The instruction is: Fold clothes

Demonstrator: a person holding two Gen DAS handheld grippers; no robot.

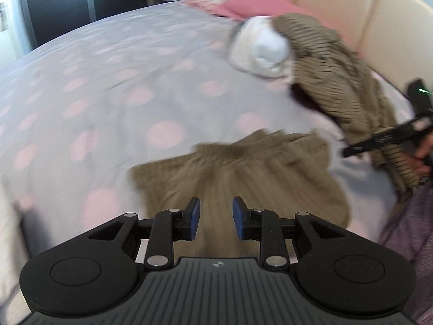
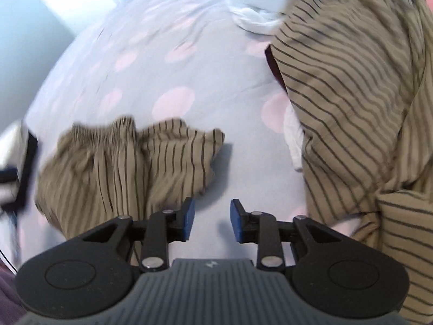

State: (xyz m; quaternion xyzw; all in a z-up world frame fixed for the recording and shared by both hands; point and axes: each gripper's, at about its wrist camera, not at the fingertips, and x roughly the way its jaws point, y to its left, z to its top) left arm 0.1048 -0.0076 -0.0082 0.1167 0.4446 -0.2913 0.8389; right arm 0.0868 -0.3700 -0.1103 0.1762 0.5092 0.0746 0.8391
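Observation:
An olive striped garment with a gathered waistband (image 1: 238,173) lies crumpled on the polka-dot bed cover (image 1: 108,81); it also shows in the right wrist view (image 2: 121,168). My left gripper (image 1: 216,218) is open just above its near part. A larger striped olive garment (image 2: 351,108) is heaped at the right, also in the left wrist view (image 1: 338,81). A white garment (image 2: 257,0) lies beside it, also in the left wrist view (image 1: 268,46). My right gripper (image 2: 212,220) is open over bare cover between the two striped pieces, and shows at the left view's right edge (image 1: 384,138).
A pink pillow (image 1: 257,2) and a beige padded headboard (image 1: 365,13) lie beyond the heap. Dark wardrobe doors (image 1: 59,2) stand at the far left. The person's purple clothing (image 1: 414,230) is at the lower right.

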